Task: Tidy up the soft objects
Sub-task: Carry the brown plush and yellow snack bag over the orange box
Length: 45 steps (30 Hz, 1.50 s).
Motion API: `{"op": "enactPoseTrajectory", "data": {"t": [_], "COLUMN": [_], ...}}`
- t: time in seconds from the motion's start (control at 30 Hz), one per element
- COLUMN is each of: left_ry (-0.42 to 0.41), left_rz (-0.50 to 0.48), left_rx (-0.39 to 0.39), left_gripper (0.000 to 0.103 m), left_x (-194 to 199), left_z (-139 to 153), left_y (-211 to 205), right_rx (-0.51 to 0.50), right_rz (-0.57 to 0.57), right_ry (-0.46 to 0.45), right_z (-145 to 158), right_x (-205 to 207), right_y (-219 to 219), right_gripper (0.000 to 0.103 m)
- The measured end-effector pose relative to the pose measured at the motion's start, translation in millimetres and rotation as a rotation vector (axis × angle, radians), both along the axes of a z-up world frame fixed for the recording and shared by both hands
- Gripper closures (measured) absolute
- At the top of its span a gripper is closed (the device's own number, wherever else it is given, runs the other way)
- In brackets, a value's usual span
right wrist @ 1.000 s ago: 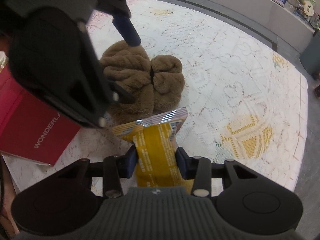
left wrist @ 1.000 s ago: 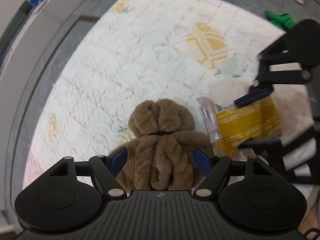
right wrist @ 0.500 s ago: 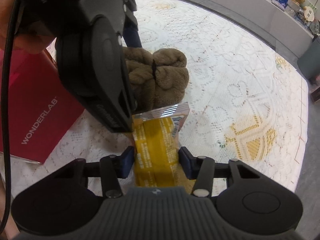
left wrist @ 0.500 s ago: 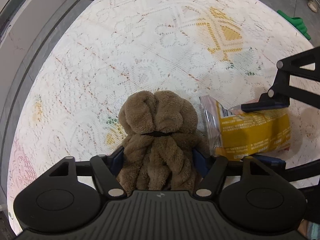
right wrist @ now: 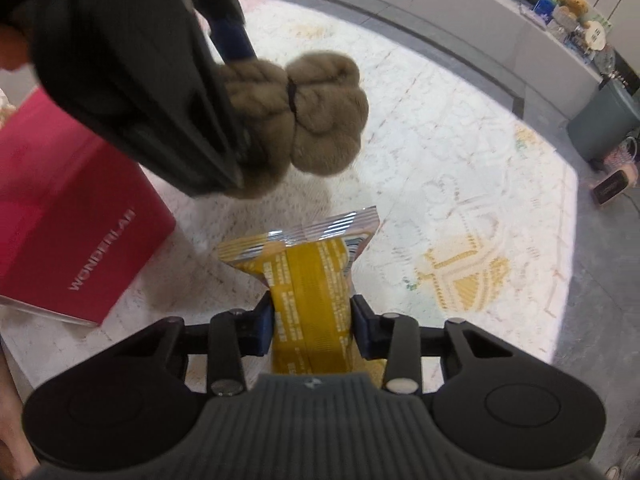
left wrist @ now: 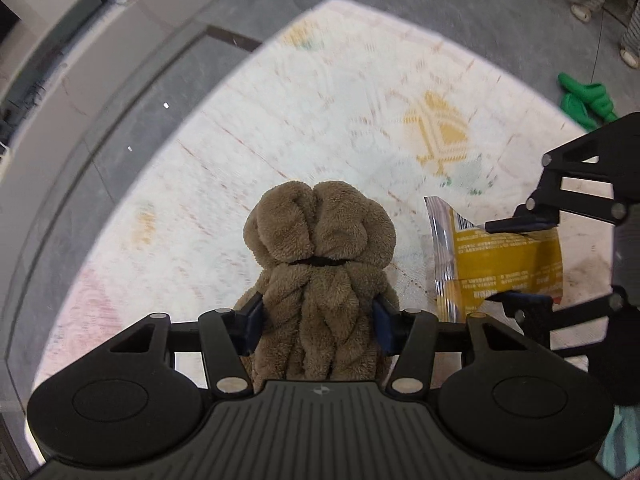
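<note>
My left gripper point(left wrist: 318, 326) is shut on a brown fluffy bundled towel point(left wrist: 320, 248) tied with a black band, and holds it lifted above the white lace tablecloth point(left wrist: 320, 92). The towel also shows in the right wrist view point(right wrist: 304, 120), under the left gripper's body point(right wrist: 132, 64). My right gripper point(right wrist: 312, 330) is shut on a yellow snack packet point(right wrist: 310, 280) with a silver crimped end, held off the cloth. In the left wrist view the packet point(left wrist: 508, 264) sits between the right gripper's fingers point(left wrist: 520, 222), just right of the towel.
A red box point(right wrist: 68, 240) marked WONDERLAB lies on the cloth point(right wrist: 460, 160) at the left. Green slippers point(left wrist: 586, 100) lie on the grey floor beyond the table. A grey bin point(right wrist: 604, 124) and a ledge with small items point(right wrist: 576, 12) stand at the far right.
Both grippers have risen with their loads: the towel and the packet have come up off the cloth and the table looks farther away. Both grips stay shut.
</note>
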<state>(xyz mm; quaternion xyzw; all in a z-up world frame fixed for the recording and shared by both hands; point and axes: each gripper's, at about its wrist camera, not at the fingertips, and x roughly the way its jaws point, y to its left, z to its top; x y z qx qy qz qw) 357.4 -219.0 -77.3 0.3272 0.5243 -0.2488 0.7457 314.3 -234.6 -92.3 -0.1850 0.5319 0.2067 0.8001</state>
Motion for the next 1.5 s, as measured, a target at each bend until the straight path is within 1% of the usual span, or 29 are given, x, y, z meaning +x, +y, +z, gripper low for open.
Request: {"op": "enactPoseTrajectory", "data": {"t": [0.1,0.23,0.37,0.5,0.63,0.73,0.87,1.0,1.17,1.33,1.5], "left_ry": [-0.041,-0.078,-0.096,-0.105,-0.096,-0.074,-0.068,-0.051,-0.030,-0.020,-0.014], "left_rz": [0.007,0.022,0.042,0.054,0.064,0.069,0.085,0.101,0.115,0.137,0.169], "left_rx": [-0.012,-0.028,-0.048,-0.060,-0.075,-0.084,-0.095,-0.124,-0.142,-0.162,-0.177], "left_gripper": [0.042,0.042,0.042,0.042,0.041,0.041,0.041,0.041,0.041,0.041,0.041], "left_x": [-12,-37,-61,-90,-119,-144,-175,-203,-235,-255,-267], "left_z": [28,61,84,94,93,86,79,76,69,62,56], "left_y": [8,21,41,60,76,88,102,119,138,159,185], "right_rx": [-0.006,-0.015,-0.018,-0.006,-0.003,0.001,-0.001,0.007,0.019,0.023,0.019], "right_rz": [0.005,0.022,0.038,0.055,0.082,0.101,0.124,0.143,0.164,0.194,0.233], "right_ry": [-0.035,-0.085,-0.123,-0.143,-0.152,-0.151,-0.155,-0.138,-0.119,-0.111,-0.113], "right_z": [17,48,66,77,85,86,88,88,84,84,86], "right_x": [-4,-18,-39,-56,-82,-100,-126,-151,-176,-195,-204], "right_y": [6,16,19,30,41,52,62,70,84,106,128], "right_gripper": [0.065,0.065,0.065,0.065,0.065,0.065,0.064,0.065,0.064,0.064,0.064]}}
